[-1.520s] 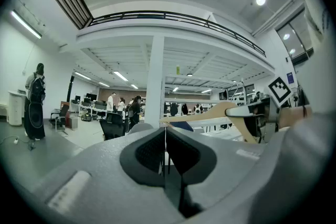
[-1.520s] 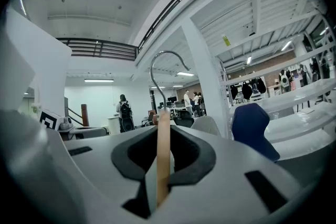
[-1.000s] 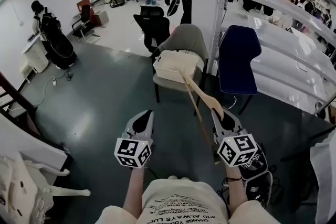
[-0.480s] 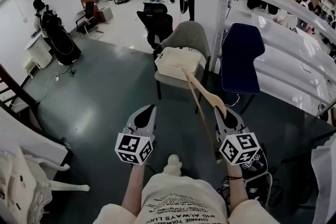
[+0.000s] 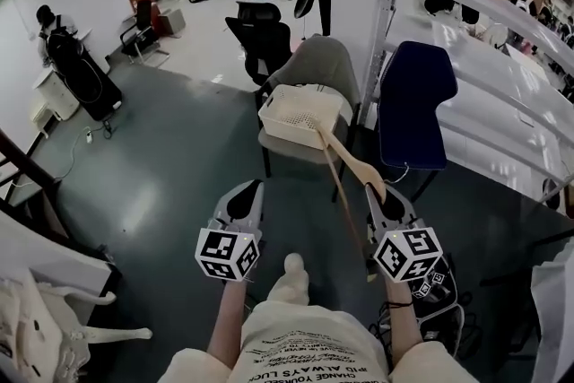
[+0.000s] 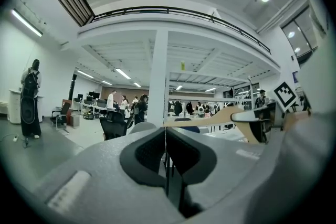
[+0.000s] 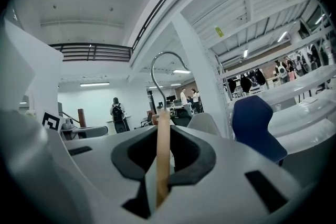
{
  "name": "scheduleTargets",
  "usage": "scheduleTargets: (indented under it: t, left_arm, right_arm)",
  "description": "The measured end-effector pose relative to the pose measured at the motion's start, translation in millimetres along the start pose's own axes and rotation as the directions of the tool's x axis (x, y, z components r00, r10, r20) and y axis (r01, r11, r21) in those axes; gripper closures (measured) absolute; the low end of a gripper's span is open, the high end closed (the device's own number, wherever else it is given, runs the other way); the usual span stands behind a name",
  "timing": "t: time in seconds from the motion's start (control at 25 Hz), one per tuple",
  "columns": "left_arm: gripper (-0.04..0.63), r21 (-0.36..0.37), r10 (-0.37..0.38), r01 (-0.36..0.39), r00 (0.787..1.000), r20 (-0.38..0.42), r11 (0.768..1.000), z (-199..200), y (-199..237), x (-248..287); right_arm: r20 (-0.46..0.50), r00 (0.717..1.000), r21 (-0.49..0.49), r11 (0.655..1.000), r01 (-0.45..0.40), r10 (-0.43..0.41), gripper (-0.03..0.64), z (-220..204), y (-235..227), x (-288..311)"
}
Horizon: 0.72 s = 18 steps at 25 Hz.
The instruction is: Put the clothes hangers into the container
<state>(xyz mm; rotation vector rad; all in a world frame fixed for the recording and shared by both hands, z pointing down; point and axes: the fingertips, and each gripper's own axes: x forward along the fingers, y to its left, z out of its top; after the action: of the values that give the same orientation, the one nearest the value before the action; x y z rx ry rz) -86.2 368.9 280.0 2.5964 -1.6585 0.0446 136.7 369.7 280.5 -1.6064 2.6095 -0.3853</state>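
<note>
As the right gripper view shows, the right gripper [image 7: 164, 136] has its jaws closed on the wooden hanger [image 7: 163, 170], with the pads pressing on both flat faces of the wood. The hanger stands on edge between the jaws, and its metal hook [image 7: 153, 75] rises above and ahead of them. In the head view, the hanger's long arm runs forward and to the left from the jaws. Its far tip overlaps the near right corner of the white container [image 5: 287, 132]; contact there cannot be confirmed. The container sits on the seat of a grey chair [image 5: 318, 65], well ahead of both pairs of jaws. A blue chair [image 5: 411, 99] stands ahead and to the right of the right jaws. The left gripper [image 6: 166, 139] has its jaws fully together with nothing between them. It is held beside the right gripper and apart from it. The hanger lies to the right of the left jaws and does not touch them.
</note>
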Motion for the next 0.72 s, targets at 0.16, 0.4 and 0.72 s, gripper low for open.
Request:
scheduleTargets:
  t: [0.16, 0.4, 0.72]
  left_arm:
    - [0.572, -0.015, -0.012, 0.012, 1.0, -0.019, 1.0, -0.8, 30.8, 47.8]
    - [0.572, -0.051, -0.035, 0.033, 0.998, -0.048, 0.998, -3.7, 77.9, 107.6]
    - [0.572, -0.053, -0.066, 0.062, 0.996, -0.062, 0.997, -9.5, 115.6, 165.2]
  right_arm:
    - [-0.023, 0.999, 0.014, 1.0, 0.023, -0.022, 0.561, 6.6, -18.3, 53.7]
    - [-0.017, 0.999, 0.041, 0.998, 0.05, -0.05, 0.561, 16.1, -32.4, 123.0]
    - [-0.031, 0.996, 0.069, 0.994, 0.083, -0.081, 0.561, 12.7, -49.7, 190.1]
